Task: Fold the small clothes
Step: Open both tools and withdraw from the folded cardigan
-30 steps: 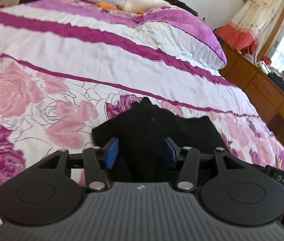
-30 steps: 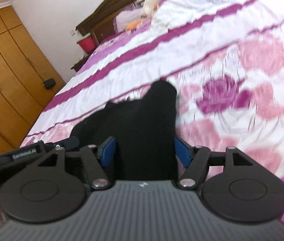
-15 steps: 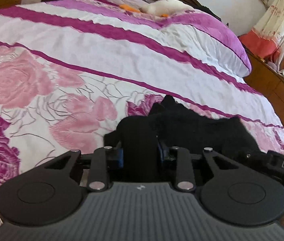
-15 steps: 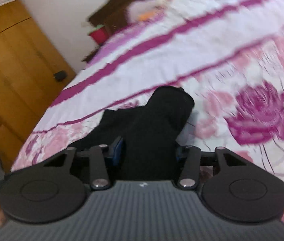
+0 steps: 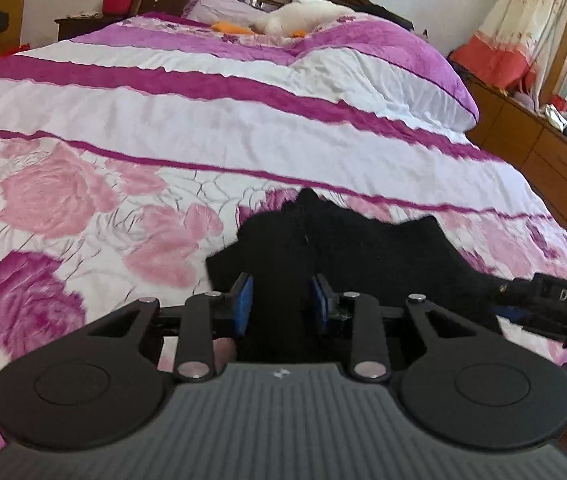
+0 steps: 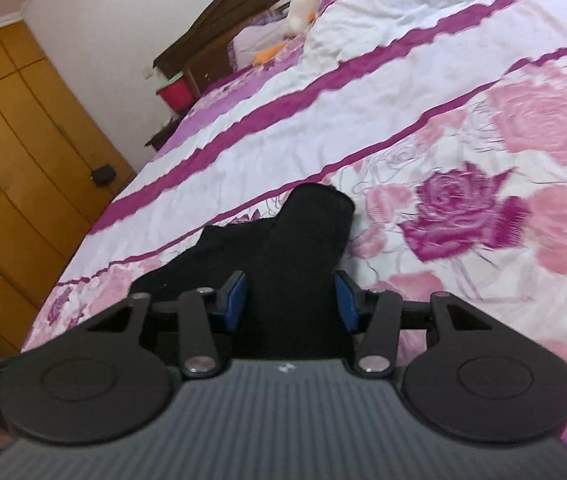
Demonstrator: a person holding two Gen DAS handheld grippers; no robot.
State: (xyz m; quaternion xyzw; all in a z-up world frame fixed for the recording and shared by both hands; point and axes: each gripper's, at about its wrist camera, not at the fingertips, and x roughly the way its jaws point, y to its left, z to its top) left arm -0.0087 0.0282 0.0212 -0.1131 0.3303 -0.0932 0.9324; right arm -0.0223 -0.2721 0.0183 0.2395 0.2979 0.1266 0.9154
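Observation:
A small black garment (image 5: 367, 248) lies on the flowered pink and white bedspread (image 5: 83, 208), near the foot of the bed. My left gripper (image 5: 281, 300) holds one end of it bunched between its blue pads (image 5: 245, 294). My right gripper (image 6: 291, 300) holds the other end (image 6: 303, 240), the cloth filling the space between its blue pads (image 6: 235, 296). The right gripper's body (image 5: 563, 300) shows at the right edge of the left wrist view. The fingertips of both are hidden by the black cloth.
Pillows and a white soft toy (image 5: 303, 16) lie at the headboard. A wooden dresser (image 5: 543, 152) stands along the bed's right side, a wooden wardrobe (image 6: 15, 152) on the left. A red bucket (image 6: 175, 92) sits on the nightstand.
Both grippers closed on the cloth about half a second ago, then their pads spread a little. The garment has shifted and bunched slightly; both views tilted up toward the headboard.

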